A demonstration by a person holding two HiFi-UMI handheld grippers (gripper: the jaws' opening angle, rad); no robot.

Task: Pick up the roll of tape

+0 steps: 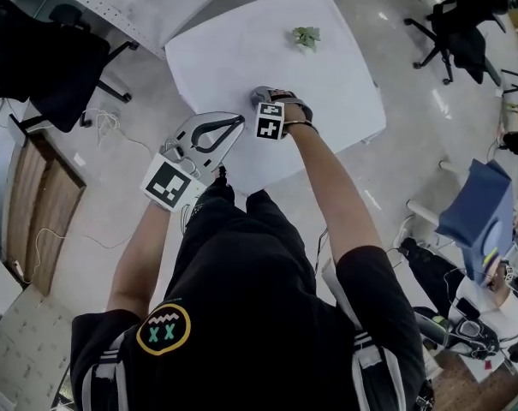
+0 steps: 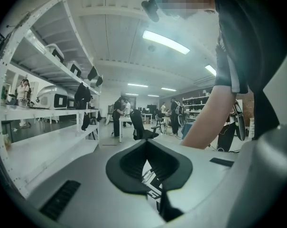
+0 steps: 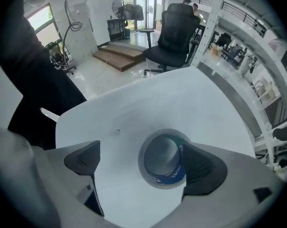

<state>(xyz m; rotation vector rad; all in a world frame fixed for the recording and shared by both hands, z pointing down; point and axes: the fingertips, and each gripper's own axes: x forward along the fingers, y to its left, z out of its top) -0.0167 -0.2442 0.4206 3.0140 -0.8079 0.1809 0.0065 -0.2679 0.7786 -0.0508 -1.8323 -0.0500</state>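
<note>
Not picked up yet. Tape point(image 3: 171, 174) flat on table point(image 3: 148, 108), sitting between the spread-wide jaws of right tool point(image 3: 143, 158), close to one jaw, not squeezed. Left tool point(image 2: 144, 148) pinched together, holding nothing, by table edge. Jobs to come: squeeze tape, then lift.

Black short-sleeved shirt point(image 1: 241, 298), yellow-ringed round emblem point(image 1: 163, 329) with teal crosses
</note>
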